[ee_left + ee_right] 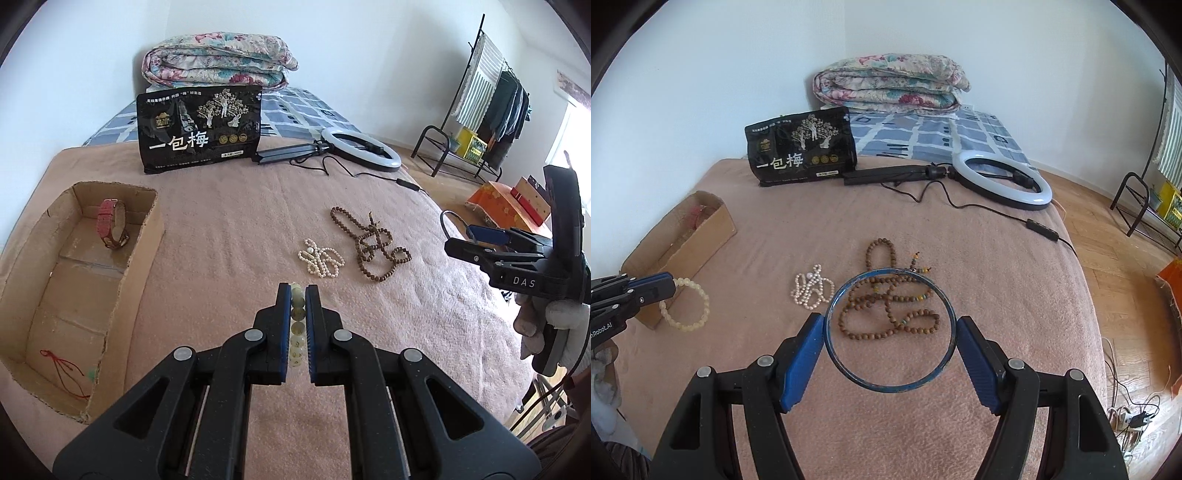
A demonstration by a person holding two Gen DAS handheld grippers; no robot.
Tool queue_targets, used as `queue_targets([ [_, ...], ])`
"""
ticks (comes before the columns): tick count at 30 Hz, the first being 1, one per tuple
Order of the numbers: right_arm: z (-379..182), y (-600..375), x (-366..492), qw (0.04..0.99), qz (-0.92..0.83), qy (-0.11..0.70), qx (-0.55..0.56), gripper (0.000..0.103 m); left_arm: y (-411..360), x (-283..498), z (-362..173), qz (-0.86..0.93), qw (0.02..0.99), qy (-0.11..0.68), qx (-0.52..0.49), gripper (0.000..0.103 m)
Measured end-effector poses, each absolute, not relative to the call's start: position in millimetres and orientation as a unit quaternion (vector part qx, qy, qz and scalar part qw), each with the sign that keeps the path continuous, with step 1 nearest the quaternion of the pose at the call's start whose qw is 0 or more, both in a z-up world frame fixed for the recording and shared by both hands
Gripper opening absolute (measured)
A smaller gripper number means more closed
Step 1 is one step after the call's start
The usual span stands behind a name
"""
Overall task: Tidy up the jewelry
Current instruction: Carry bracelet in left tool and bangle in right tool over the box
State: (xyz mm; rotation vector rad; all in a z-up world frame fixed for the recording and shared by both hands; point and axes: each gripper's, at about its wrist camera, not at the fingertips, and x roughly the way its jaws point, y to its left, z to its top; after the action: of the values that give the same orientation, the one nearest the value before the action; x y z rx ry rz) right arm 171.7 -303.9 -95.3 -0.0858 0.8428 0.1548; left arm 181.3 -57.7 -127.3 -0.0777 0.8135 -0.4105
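1. The left claw [297,295] is closed on a pale bead bracelet [297,328]; the beads are pinched between its pads, and in the right wrist view the loop [685,304] is seen hanging free from its tip.
2. The right claw [890,332] is spread wide, with a blue bangle [947,306] held across its pads.
3. A brown bead necklace [886,310] is seen on the bed [997,277] just ahead of the right claw, partly through the bangle; a white pearl strand [810,290] lies ahead and to its left.
4. A cardboard box [140,236] lies left of the left claw; a red watch [110,223] and a red cord [62,369] are inside.
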Motion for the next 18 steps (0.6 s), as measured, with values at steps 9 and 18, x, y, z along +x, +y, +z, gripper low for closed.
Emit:
queue_targets([
  [9,-76.8,-255.9,174.1,0.909,0.106,0.399,-0.055,0.074,-18.5,176.8,-110.2,-0.181,0.907,0.377,-0.057,0.005],
  [18,-65.4,-207.8,180.7,0.908,0.135,0.390,-0.067,0.074,29.1,175.0,-97.3,-0.156,0.916,0.362,-0.077,0.005],
])
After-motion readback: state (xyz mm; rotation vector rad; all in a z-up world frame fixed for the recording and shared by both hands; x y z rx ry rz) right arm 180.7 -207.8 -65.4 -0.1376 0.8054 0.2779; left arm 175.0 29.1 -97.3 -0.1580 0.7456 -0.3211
